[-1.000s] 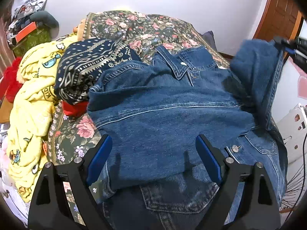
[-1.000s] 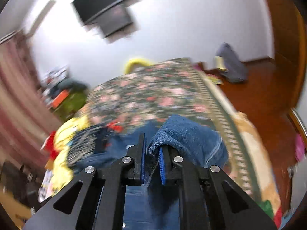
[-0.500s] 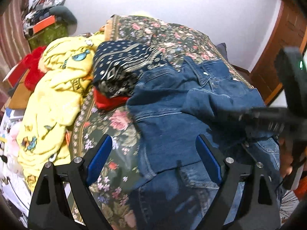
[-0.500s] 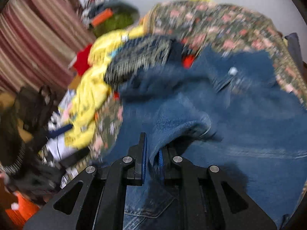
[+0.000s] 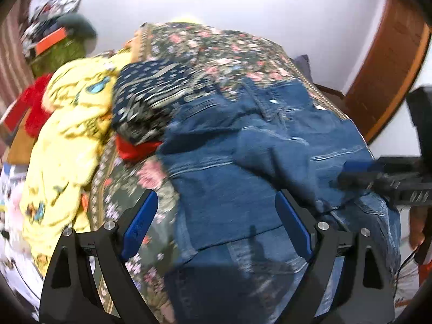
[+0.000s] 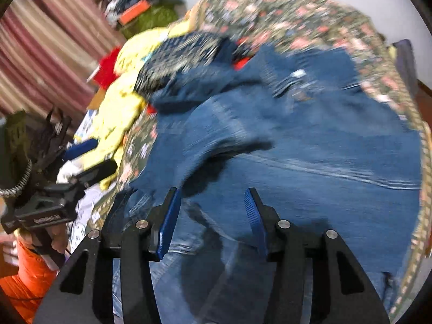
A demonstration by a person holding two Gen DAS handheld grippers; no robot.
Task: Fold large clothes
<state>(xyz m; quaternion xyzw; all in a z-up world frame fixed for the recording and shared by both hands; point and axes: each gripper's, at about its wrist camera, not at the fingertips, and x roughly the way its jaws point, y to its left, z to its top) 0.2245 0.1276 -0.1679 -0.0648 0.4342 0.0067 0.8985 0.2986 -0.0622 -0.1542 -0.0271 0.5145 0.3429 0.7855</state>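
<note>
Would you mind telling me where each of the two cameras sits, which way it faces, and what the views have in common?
Left wrist view: sits on the left claw, looking forward and down over the denim jacket on the floral bedspread; its own wide-open fingers frame the bottom, and the right claw enters from the right.
Right wrist view: sits on the right claw, facing down at the jacket; its jaws have just been opening, with no cloth between them; the left claw and an orange sleeve show at left.
Shared: jacket, bedspread, yellow garment, each other's claw.

Floral bedspread (image 5: 216, 46), striped curtain (image 6: 48, 48)
</note>
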